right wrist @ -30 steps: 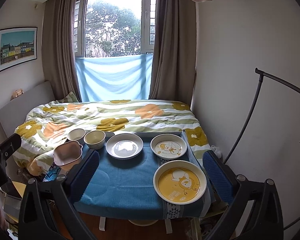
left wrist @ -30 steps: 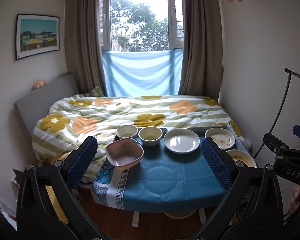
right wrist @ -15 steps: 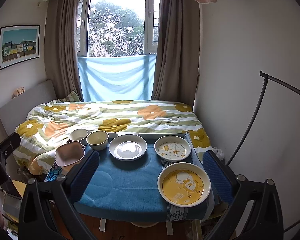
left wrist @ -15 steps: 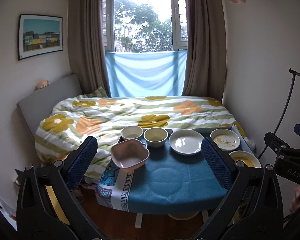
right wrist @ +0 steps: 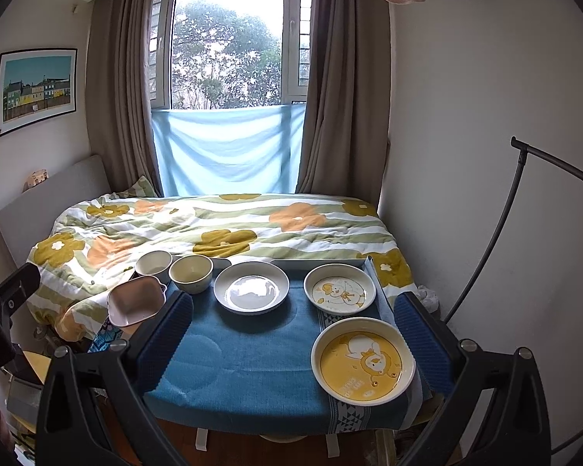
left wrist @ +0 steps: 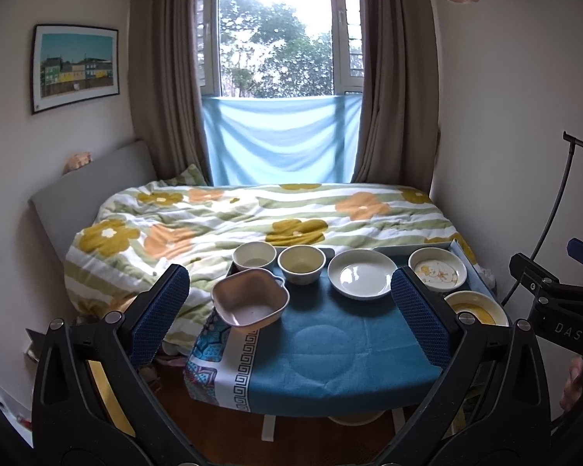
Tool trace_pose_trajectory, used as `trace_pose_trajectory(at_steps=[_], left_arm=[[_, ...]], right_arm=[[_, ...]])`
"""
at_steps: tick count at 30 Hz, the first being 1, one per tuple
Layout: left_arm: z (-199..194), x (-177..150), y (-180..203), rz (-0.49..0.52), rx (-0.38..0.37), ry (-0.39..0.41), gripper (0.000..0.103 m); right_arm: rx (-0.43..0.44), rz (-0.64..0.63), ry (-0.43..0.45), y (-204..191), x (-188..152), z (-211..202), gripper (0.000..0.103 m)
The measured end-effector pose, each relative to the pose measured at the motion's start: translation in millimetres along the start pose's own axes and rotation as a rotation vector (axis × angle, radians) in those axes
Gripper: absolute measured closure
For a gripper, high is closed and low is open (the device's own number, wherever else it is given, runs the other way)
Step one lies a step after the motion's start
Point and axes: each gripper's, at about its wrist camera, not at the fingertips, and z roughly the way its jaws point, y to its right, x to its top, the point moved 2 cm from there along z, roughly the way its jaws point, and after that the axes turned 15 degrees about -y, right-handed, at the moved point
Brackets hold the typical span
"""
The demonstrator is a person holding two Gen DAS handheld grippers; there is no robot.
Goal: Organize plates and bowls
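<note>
Since a second ago, you are raising and tilting both cameras a little, so the small table draped in a blue cloth (right wrist: 252,365) is sitting lower in each view. You are holding the left gripper (left wrist: 289,312) and the right gripper (right wrist: 293,334) short of the table's near edge, blue-padded tongs spread wide and pinching nothing. Nearest on the right, the round yellow plate with a cartoon print (right wrist: 362,361) is resting on the cloth. Beyond it is lying the white plate with a duck picture (right wrist: 340,289), and to its left the plain white plate (right wrist: 251,287). At the left edge the pink squarish bowl (left wrist: 250,303) is sitting. Farthest back, the cream round bowl (left wrist: 301,264) and the white round bowl (left wrist: 254,256) are standing side by side against the flowered duvet (right wrist: 213,229).
</note>
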Motion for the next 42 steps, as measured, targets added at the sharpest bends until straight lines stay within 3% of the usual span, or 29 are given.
trace_pose_trajectory(at_steps=[16, 23, 29, 39, 42], left_arm=[[6, 4, -11, 0.004, -0.010, -0.015, 0.000], [22, 9, -9, 0.052, -0.068, -0.036, 0.000], [54, 13, 12, 0.111, -0.160, -0.063, 0.000], [163, 16, 113, 0.275, -0.377, -0.300, 0.001], [210, 11, 153, 0.325, -0.458, -0.420, 0.001]], right_arm=[[0.005, 0.002, -0.004, -4, 1, 5, 0.000], [-0.018, 0.060, -0.025, -1, -6, 19, 0.000], [-0.047, 0.154, -0.074, 33, -27, 32, 0.000], [0.054, 0.372, -0.219, 141, -61, 99, 0.001], [0.114, 0.422, -0.295, 170, -71, 135, 0.017]])
